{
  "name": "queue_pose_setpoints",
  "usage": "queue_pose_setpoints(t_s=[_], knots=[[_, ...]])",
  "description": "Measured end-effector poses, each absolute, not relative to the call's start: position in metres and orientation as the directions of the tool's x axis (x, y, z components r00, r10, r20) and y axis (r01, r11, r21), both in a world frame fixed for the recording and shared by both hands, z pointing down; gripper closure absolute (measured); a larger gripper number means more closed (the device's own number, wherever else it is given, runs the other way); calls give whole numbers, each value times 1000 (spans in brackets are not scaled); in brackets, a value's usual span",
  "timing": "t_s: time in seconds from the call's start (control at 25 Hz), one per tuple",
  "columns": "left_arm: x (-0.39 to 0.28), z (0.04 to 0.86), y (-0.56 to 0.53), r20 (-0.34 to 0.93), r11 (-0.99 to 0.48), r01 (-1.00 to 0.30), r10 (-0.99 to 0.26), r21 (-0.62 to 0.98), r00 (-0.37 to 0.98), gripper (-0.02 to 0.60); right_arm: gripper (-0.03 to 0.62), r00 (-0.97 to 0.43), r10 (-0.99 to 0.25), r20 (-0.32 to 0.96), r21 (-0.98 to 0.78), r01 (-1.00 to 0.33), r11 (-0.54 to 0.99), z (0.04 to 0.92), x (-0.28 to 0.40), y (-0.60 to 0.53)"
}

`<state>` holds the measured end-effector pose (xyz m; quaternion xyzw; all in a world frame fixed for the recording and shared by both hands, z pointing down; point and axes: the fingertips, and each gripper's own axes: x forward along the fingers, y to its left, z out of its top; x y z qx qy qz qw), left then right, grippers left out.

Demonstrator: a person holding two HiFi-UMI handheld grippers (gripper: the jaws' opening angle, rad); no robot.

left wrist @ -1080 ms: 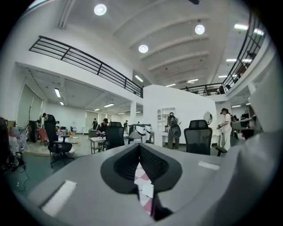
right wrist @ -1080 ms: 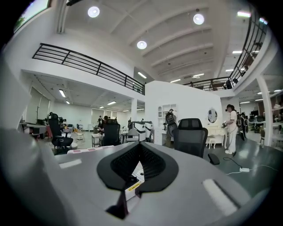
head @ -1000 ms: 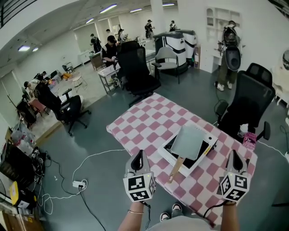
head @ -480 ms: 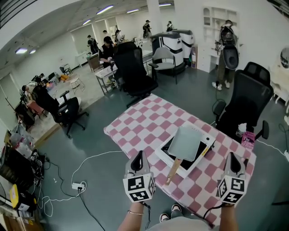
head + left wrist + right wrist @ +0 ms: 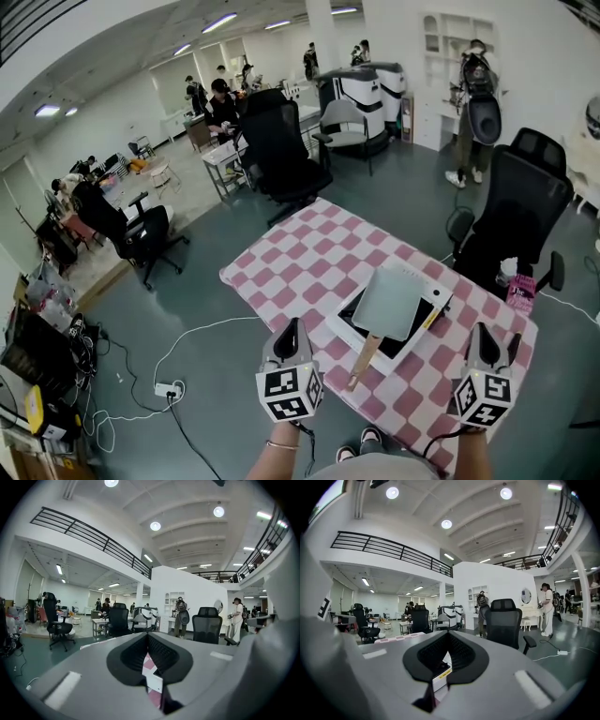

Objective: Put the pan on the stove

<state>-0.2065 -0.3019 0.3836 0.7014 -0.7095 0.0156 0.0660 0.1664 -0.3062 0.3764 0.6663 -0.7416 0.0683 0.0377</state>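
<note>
A square grey pan (image 5: 391,302) with a wooden handle (image 5: 364,358) lies on the white stove (image 5: 343,323), which has a black top. The stove stands on the pink checked table (image 5: 309,253), and the handle points toward me over the stove's front edge. My left gripper (image 5: 292,326) hangs shut and empty near the table's front edge, left of the handle. My right gripper (image 5: 484,330) is also shut and empty, to the right of the stove. In the left gripper view, the left gripper (image 5: 147,637) shows cloth and a stove corner (image 5: 154,684) below its jaws. The right gripper view has the right gripper (image 5: 449,637) above the stove's side (image 5: 440,674).
A black office chair (image 5: 281,150) stands beyond the table's far end and another chair (image 5: 520,211) at its right side. A pink packet (image 5: 518,291) lies at the table's right edge. Cables and a power strip (image 5: 169,387) lie on the floor at left. People stand far back.
Only the head view has shifted a little. The pan stays on the stove and both grippers hold about the same places, still shut.
</note>
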Motion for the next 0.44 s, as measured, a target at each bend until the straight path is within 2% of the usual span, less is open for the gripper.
queue_pose_setpoints(t_s=[0.44], knots=[[-211, 391, -303, 147, 18, -997, -989, 69, -8, 583, 586, -103, -981, 164, -46, -994, 97, 380, 163, -309]])
